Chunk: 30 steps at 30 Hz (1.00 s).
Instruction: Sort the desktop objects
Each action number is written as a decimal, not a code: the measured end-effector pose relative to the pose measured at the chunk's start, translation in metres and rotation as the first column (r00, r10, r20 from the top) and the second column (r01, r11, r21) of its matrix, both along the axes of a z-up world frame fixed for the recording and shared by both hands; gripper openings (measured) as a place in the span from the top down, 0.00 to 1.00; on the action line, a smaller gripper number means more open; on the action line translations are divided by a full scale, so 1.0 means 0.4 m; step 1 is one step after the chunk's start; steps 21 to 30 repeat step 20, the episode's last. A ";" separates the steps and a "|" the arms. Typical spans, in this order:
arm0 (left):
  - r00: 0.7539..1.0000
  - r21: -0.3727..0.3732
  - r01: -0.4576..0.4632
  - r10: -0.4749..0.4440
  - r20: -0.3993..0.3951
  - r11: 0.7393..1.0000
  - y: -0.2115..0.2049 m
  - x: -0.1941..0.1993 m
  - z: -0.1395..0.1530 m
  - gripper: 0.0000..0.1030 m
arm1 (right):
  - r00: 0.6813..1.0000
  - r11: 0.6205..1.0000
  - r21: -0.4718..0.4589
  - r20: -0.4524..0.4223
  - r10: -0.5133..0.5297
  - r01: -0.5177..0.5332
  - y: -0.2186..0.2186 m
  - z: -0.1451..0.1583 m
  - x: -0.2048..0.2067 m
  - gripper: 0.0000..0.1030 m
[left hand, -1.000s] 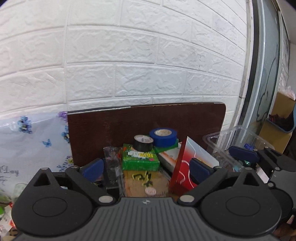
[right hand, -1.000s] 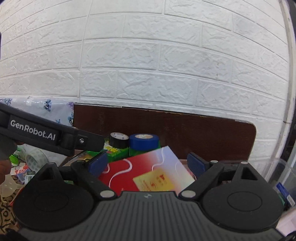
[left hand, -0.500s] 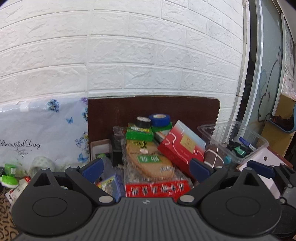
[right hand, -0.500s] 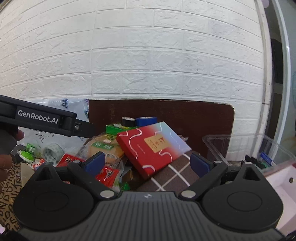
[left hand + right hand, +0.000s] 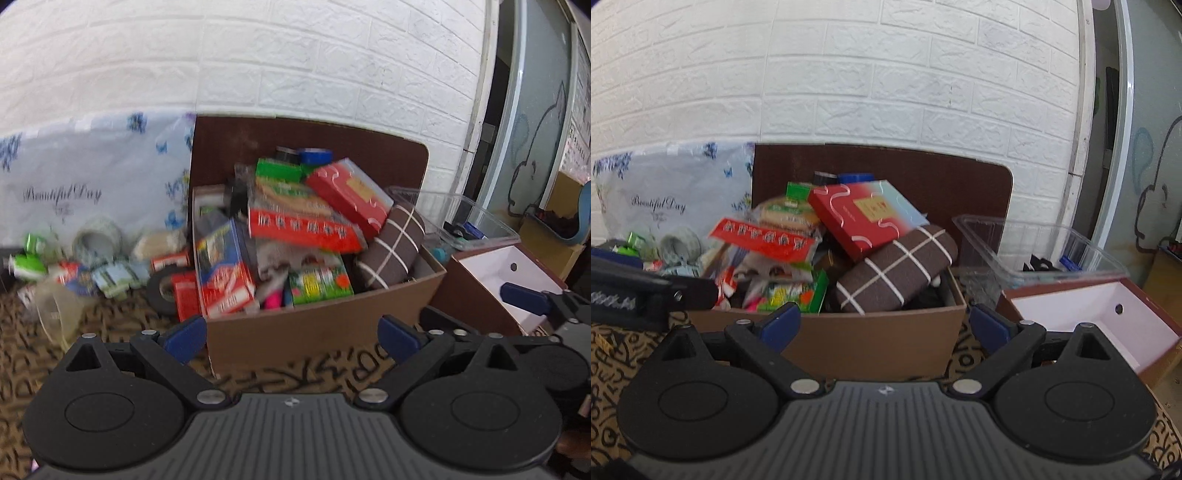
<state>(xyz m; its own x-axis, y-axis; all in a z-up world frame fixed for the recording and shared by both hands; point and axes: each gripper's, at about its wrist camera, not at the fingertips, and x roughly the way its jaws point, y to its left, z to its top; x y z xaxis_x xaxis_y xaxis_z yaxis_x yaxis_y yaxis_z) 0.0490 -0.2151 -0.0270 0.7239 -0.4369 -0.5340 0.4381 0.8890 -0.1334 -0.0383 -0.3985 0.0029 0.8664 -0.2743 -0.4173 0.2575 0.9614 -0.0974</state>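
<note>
Fingers (image 5: 988, 326) spread wide before cardboard box (image 5: 871, 341).

A brown cardboard box (image 5: 325, 325) stands on the patterned desk (image 5: 110, 325), heaped with clutter. Near the box's right wall lies a brown checked pouch (image 5: 391, 251), and behind it, toward the box's back, a red box (image 5: 347, 192). A red snack packet (image 5: 303, 225) lies across the middle. Right of the box stands an open white-lined box (image 5: 506, 269). The left hand-held gripper (image 5: 291, 339), blue pads wide apart, hangs before the box's front wall, holding nothing.
</note>
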 end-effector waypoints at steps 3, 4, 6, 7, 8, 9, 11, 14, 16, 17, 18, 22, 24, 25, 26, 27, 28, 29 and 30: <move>1.000 0.029 -0.008 0.008 -0.014 1.000 0.000 -0.002 -0.012 0.01 | 0.999 0.999 -0.032 -0.047 -0.007 0.006 0.019 -0.021 0.010 0.06; 1.000 0.036 -0.021 0.021 -0.009 0.999 0.002 -0.001 -0.012 0.01 | 0.999 0.999 -0.036 -0.053 -0.007 0.006 0.025 -0.025 0.011 0.06; 0.999 0.038 -0.040 0.040 0.000 0.998 0.009 0.001 -0.006 0.01 | 0.998 1.000 -0.026 -0.057 -0.002 0.000 0.031 -0.029 0.013 0.06; 0.999 0.035 -0.041 0.041 0.003 0.999 0.013 0.002 -0.003 0.01 | 0.998 1.000 -0.020 -0.057 0.001 -0.002 0.034 -0.030 0.013 0.06; 0.999 0.031 -0.042 0.042 0.005 0.999 0.017 0.001 -0.001 0.01 | 0.998 1.000 -0.017 -0.058 0.001 -0.002 0.036 -0.031 0.014 0.06; 0.999 0.029 -0.043 0.043 0.008 0.999 0.019 -0.001 0.000 0.01 | 0.998 1.000 -0.014 -0.060 0.002 -0.003 0.036 -0.033 0.016 0.06; 0.999 0.027 -0.036 0.036 0.017 0.999 0.021 -0.004 0.000 0.01 | 0.998 1.000 -0.011 -0.065 0.001 -0.002 0.040 -0.034 0.020 0.06; 0.999 0.014 -0.025 0.025 0.027 1.000 0.024 -0.010 0.000 0.01 | 0.998 1.000 -0.006 -0.067 0.004 -0.004 0.042 -0.037 0.023 0.06; 0.999 0.016 -0.022 0.022 0.025 1.000 0.022 -0.011 0.000 0.01 | 0.998 1.000 -0.001 -0.067 0.005 -0.005 0.043 -0.037 0.024 0.06; 0.999 0.018 -0.022 0.022 0.025 1.000 0.020 -0.011 0.000 0.01 | 0.998 1.000 0.001 -0.067 0.005 -0.005 0.043 -0.037 0.024 0.06; 0.999 0.017 -0.021 0.021 0.027 1.000 0.020 -0.011 0.000 0.01 | 0.998 1.000 0.001 -0.067 0.005 -0.004 0.043 -0.037 0.025 0.06; 0.999 0.017 -0.022 0.022 0.026 1.000 0.020 -0.012 0.001 0.01 | 0.998 1.000 0.001 -0.068 0.007 -0.007 0.041 -0.037 0.027 0.06; 0.999 0.017 -0.022 0.022 0.026 1.000 0.020 -0.012 0.001 0.01 | 0.998 1.000 0.001 -0.068 0.007 -0.007 0.041 -0.037 0.027 0.06; 0.999 0.017 -0.022 0.022 0.026 1.000 0.020 -0.012 0.001 0.01 | 0.998 1.000 0.001 -0.068 0.007 -0.007 0.041 -0.037 0.027 0.06; 0.999 0.017 -0.022 0.022 0.026 1.000 0.020 -0.012 0.001 0.01 | 0.998 1.000 0.001 -0.068 0.007 -0.007 0.041 -0.037 0.027 0.06; 0.999 0.017 -0.022 0.022 0.026 1.000 0.020 -0.012 0.001 0.01 | 0.998 1.000 0.001 -0.068 0.007 -0.007 0.041 -0.037 0.027 0.06; 0.999 0.017 -0.022 0.022 0.026 1.000 0.020 -0.012 0.001 0.01 | 0.998 1.000 0.001 -0.068 0.007 -0.007 0.041 -0.037 0.027 0.06; 0.999 0.017 -0.022 0.022 0.026 1.000 0.020 -0.012 0.001 0.01 | 0.998 1.000 0.001 -0.068 0.007 -0.007 0.041 -0.037 0.027 0.06; 0.999 0.017 -0.022 0.022 0.026 1.000 0.020 -0.012 0.001 0.01 | 0.998 1.000 0.001 -0.068 0.007 -0.007 0.041 -0.037 0.027 0.06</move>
